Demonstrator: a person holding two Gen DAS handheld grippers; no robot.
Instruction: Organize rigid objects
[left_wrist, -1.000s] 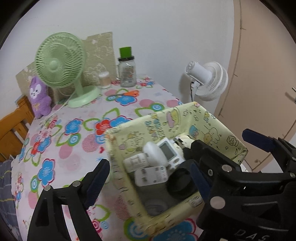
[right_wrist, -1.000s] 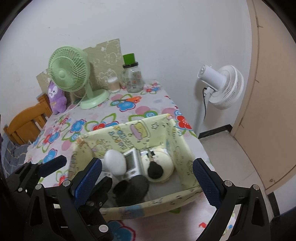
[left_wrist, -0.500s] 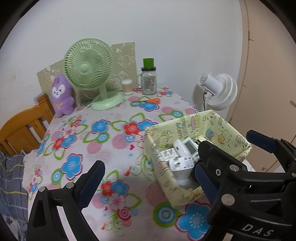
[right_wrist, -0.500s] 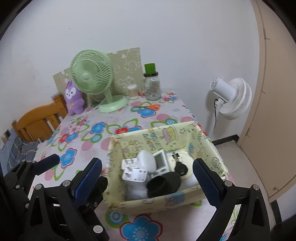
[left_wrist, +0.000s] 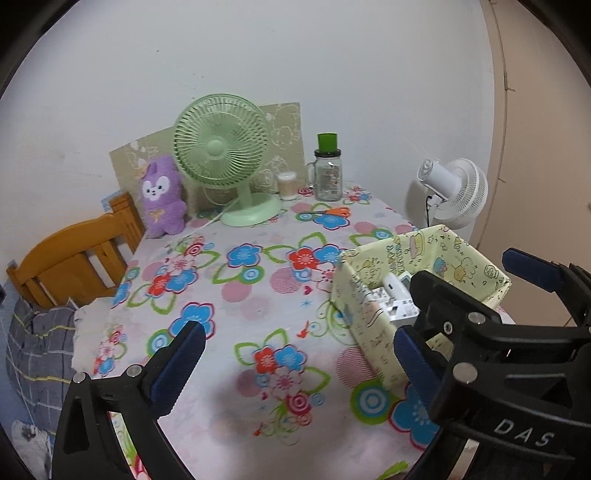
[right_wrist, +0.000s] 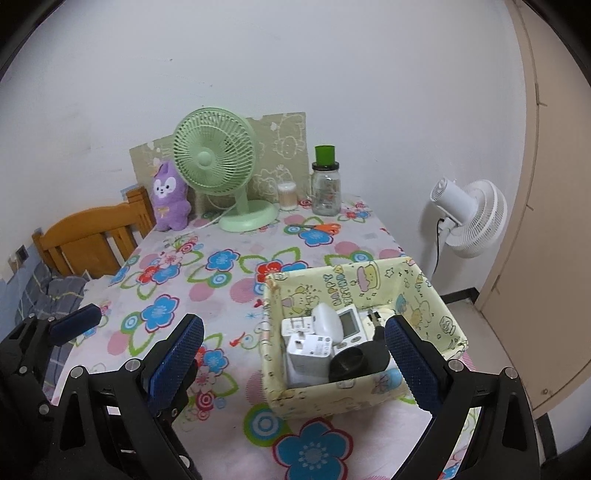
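1. Rigid objects sit packed in a yellow cartoon-print box (right_wrist: 364, 291) at the lower right of the right wrist view: a white plug adapter (right_wrist: 309, 352), a white rounded case (right_wrist: 327, 320), a small device with a grey screen (right_wrist: 349, 322) and a black round cap (right_wrist: 351, 363).
2. In the left wrist view the same box (left_wrist: 373, 321) stands at the right of the frame, partly hidden behind the right tool (left_wrist: 458, 306).
3. The box rests on a bench (right_wrist: 221, 280) covered with a flower-print cloth, near its right edge.
4. The left tool (left_wrist: 295, 363) has just been opening; its blue-padded fingers (left_wrist: 177, 363) stand wide apart above bare cloth with nothing between them.
5. The right tool (right_wrist: 291, 363) is also wide, its fingers (right_wrist: 410, 363) clear of the box's contents; the box's near wall shows between them, untouched.
6. At the top centre, along the wall, stand a green desk fan (right_wrist: 218, 166), a purple plush toy (right_wrist: 170, 199), a glass jar with a green lid (right_wrist: 325, 184) and a small cotton-swab tub (right_wrist: 287, 195).
7. Orange-handled scissors (right_wrist: 321, 228) lie on the cloth in front of the jar.
8. A wooden chair (right_wrist: 92, 236) stands at the left, a white floor fan (right_wrist: 469, 218) at the right.
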